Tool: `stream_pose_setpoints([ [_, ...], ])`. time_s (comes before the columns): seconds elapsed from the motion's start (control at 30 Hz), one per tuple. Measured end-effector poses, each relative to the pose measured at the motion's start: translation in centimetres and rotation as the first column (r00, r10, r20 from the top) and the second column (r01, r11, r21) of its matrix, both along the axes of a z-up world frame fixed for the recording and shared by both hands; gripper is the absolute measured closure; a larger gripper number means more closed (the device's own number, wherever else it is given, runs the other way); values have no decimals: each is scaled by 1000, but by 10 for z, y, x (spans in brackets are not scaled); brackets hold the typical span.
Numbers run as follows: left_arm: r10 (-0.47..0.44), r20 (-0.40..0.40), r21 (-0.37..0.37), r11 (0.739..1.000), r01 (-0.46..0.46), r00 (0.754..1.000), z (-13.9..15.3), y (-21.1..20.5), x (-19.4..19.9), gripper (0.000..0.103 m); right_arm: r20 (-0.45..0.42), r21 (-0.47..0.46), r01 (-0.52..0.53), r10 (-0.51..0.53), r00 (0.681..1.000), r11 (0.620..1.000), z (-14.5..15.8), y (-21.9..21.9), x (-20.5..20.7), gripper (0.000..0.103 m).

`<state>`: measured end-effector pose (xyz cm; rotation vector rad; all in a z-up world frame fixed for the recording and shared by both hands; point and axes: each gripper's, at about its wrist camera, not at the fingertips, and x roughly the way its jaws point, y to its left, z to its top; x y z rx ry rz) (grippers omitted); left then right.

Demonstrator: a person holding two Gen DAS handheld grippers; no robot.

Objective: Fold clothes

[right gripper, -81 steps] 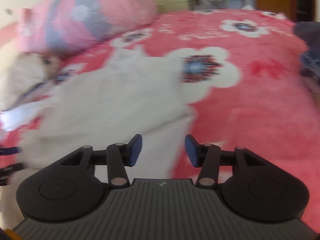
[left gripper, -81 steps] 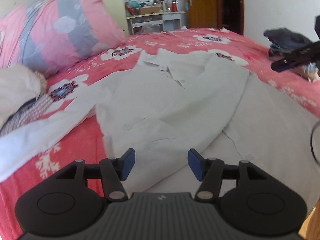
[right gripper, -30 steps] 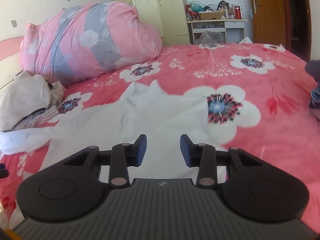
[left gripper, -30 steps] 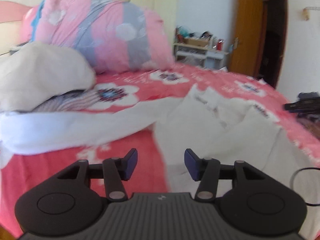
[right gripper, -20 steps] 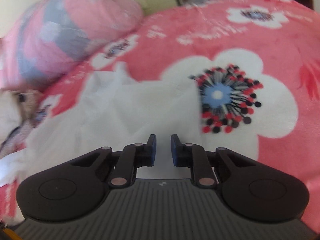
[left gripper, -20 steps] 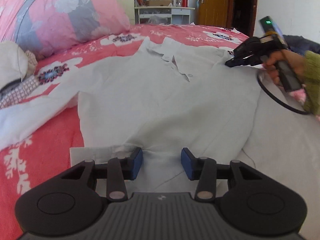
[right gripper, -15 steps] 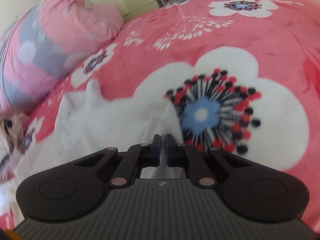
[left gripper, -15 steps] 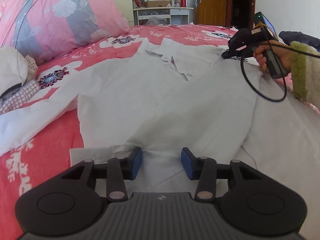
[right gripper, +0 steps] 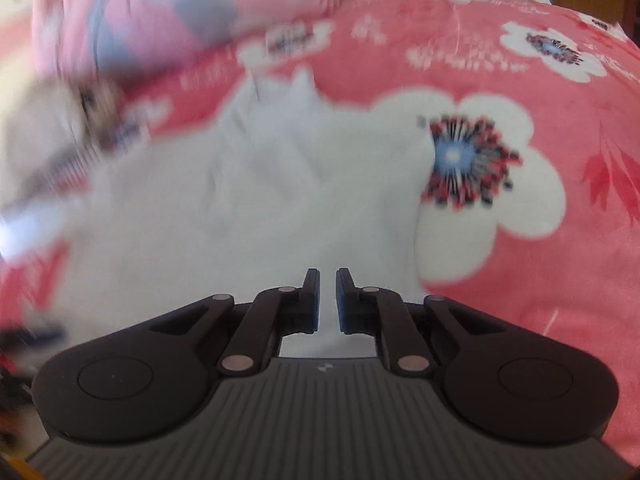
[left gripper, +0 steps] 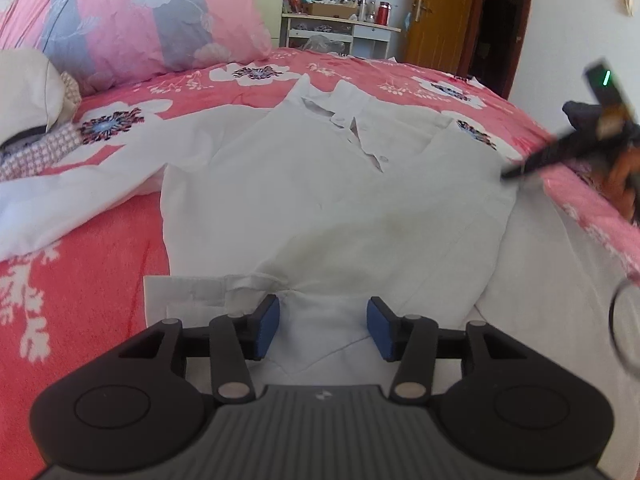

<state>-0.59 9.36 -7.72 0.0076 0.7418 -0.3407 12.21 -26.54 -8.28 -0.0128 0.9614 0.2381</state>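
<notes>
Two grippers work over a white shirt (left gripper: 320, 200) spread face up on a bed (left gripper: 100, 260) with a pink flowered cover, its collar pointing toward the far pillow (left gripper: 140, 12). Our left gripper (left gripper: 323, 328) hovers low at the shirt's near hem, its blue-padded fingers (left gripper: 267, 326) parted with cloth lying between them; they have just been opening a little, and we see neither pad pressing on the fabric. One sleeve trails off to the left across the cover, toward a heap of other clothes (left gripper: 36, 120) beside the pillow. Our right gripper (right gripper: 327, 300) sits over the shirt's right edge, next to a large white flower printed on the cover; its fingers are drawn nearly together with only a narrow slit between them. That view is blurred, so whether they pinch a fold of shirt we cannot tell. From the left view, the right gripper appears as a dark blur at the shirt's far right edge.
</notes>
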Motion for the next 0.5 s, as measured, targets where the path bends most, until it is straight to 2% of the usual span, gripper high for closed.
stream_pose_setpoints([
  [0.03, 8, -1, -15, 1000, -8, 1000, 1, 2, 0, 53, 18, -18, -5, 5, 1000, 1000, -12, 2, -2, 96],
  [0.1, 37, -12, -65, 997, -38, 999, 8, 13, -2, 53, 38, -13, 40, -39, 999, 999, -4, 1, -9, 96],
  [0.2, 109, 9, -189, 976, -105, 994, 27, 48, -13, 48, 110, 22, 45, -47, 993, 999, 35, 9, -31, 93],
  [0.3, 233, 36, -260, 941, -216, 972, 41, 93, -29, 45, 166, 80, -34, 20, 986, 996, 71, 33, -56, 93],
  [0.37, 346, 37, -286, 902, -322, 937, 44, 127, -37, 43, 181, 144, -102, 75, 981, 984, 85, 54, -70, 90],
  [0.4, 413, 30, -297, 873, -386, 910, 45, 147, -38, 41, 172, 185, -134, 103, 980, 973, 84, 67, -75, 89],
  [0.5, 600, -18, -316, 755, -574, 800, 38, 204, -39, 40, 140, 269, -216, 184, 973, 939, 69, 108, -87, 86],
])
